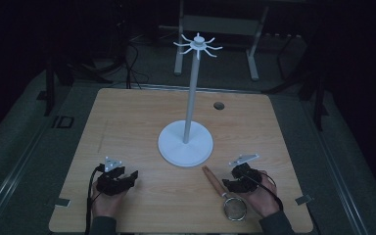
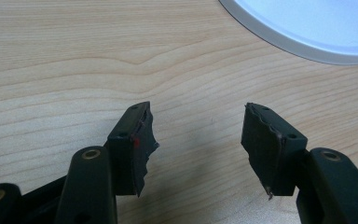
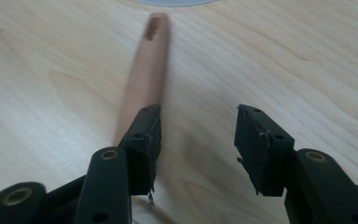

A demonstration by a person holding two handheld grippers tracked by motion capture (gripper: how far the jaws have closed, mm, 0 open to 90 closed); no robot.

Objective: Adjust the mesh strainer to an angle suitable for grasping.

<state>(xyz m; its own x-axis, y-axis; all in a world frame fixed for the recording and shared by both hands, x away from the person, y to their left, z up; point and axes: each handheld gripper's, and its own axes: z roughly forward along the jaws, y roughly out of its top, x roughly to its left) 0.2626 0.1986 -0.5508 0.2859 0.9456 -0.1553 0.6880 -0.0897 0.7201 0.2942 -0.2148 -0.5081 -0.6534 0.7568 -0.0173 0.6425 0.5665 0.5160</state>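
A white stand (image 1: 190, 103) with a round base (image 1: 185, 145) and hooked arms (image 1: 197, 45) at its top rises from the middle of the wooden table (image 1: 127, 117). A small strainer lies at the front right: wooden handle (image 1: 211, 180) (image 3: 145, 74) and round wire ring (image 1: 235, 207). My right gripper (image 1: 230, 185) (image 3: 198, 140) is open low over the table, its left jaw beside the handle's near end, nothing between the jaws. My left gripper (image 1: 129, 177) (image 2: 198, 140) rests open at the front left, with bare wood between its jaws and the base's edge (image 2: 307, 42) ahead.
A small dark round hole (image 1: 219, 105) sits in the table near its far edge. Metal clips (image 1: 62, 201) (image 1: 302, 199) stick out at the front corners. A grey frame (image 1: 215, 29) stands on the dark floor behind the table.
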